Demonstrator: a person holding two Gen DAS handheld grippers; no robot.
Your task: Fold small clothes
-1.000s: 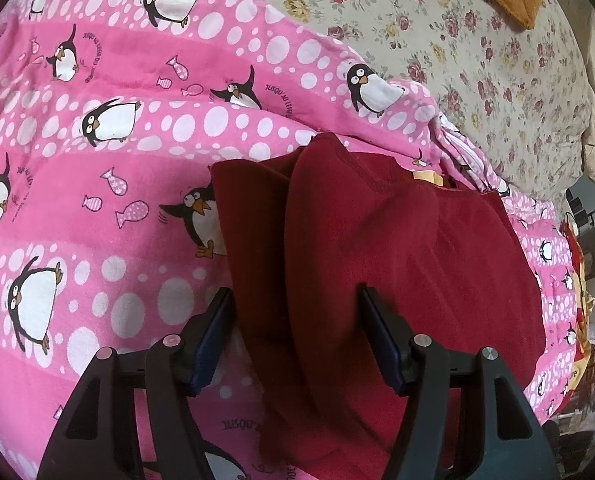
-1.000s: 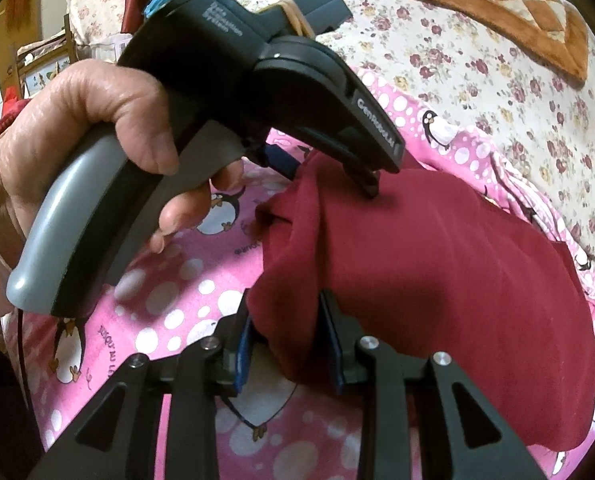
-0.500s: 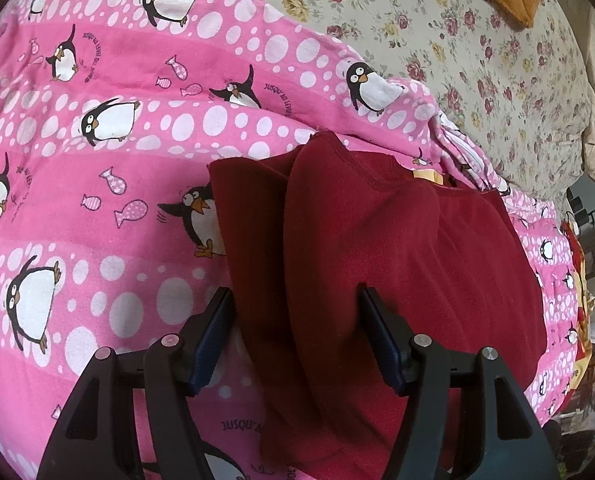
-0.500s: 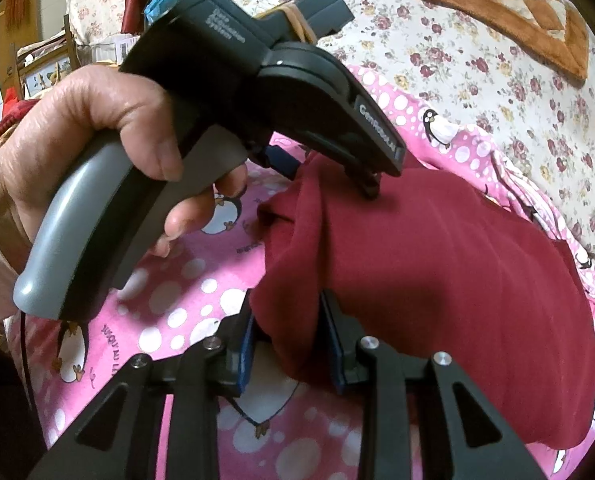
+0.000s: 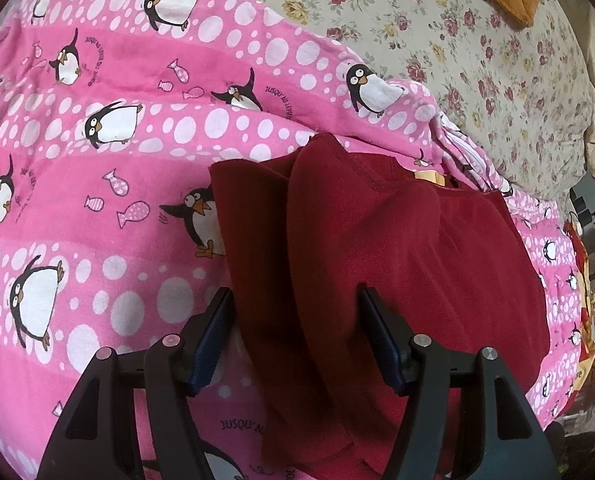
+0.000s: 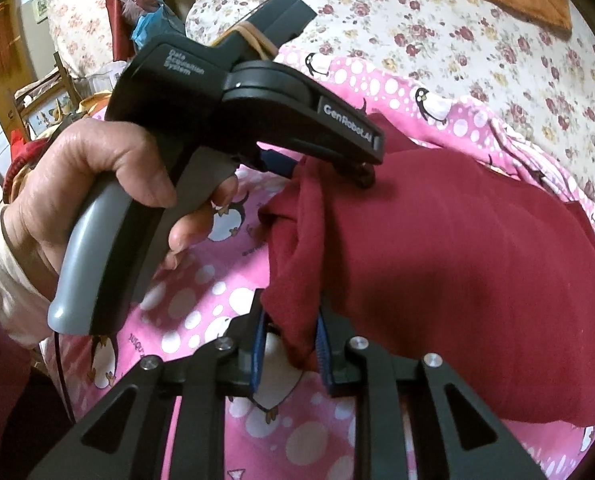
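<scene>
A dark red fleece garment (image 5: 397, 264) lay partly folded on a pink penguin-print blanket (image 5: 117, 152), which covered a bed with a cream floral sheet (image 5: 437, 40). The left tool (image 5: 295, 336) stood spread, its blue-padded fingers (image 5: 213, 340) straddling the garment's doubled left edge without clamping it. Nearer the garment's bunched corner, the right tool (image 6: 289, 344) sat with jaws partly apart around a hanging fold, the cloth against one pad; the left hand (image 6: 97, 192) gripped its grey handle beside the garment.
</scene>
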